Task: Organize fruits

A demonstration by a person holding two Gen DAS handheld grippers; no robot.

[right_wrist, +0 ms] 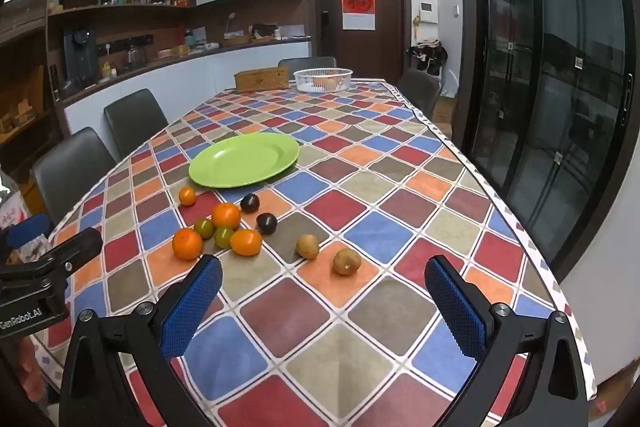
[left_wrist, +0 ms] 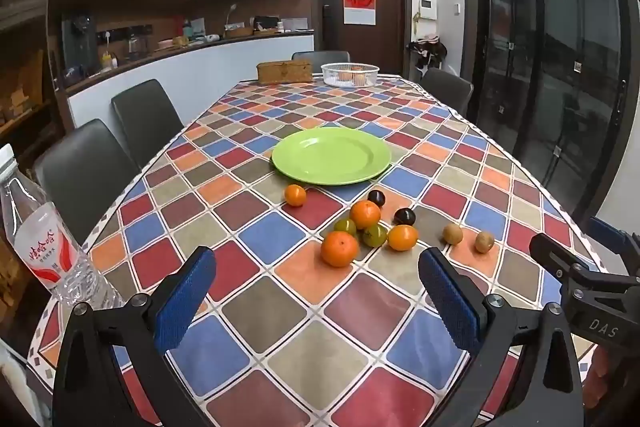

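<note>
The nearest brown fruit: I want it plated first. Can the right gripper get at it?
Probably yes: the right gripper is open, and the nearest brown fruit lies just ahead with only bare tablecloth between.

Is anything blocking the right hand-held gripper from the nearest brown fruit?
Nothing visible: only bare tablecloth lies between the open right hand-held gripper and the nearest brown fruit.

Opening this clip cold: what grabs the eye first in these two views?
The checked tablecloth in red, blue, orange and grey fills both views, with an empty bright green plate at mid-table. Just in front of the plate lies a loose cluster of small fruits: oranges, green and dark ones, and two brown ones off to the right. In the foreground, the blue-padded left hand-held gripper and right hand-held gripper stand wide open, holding nothing.
</note>
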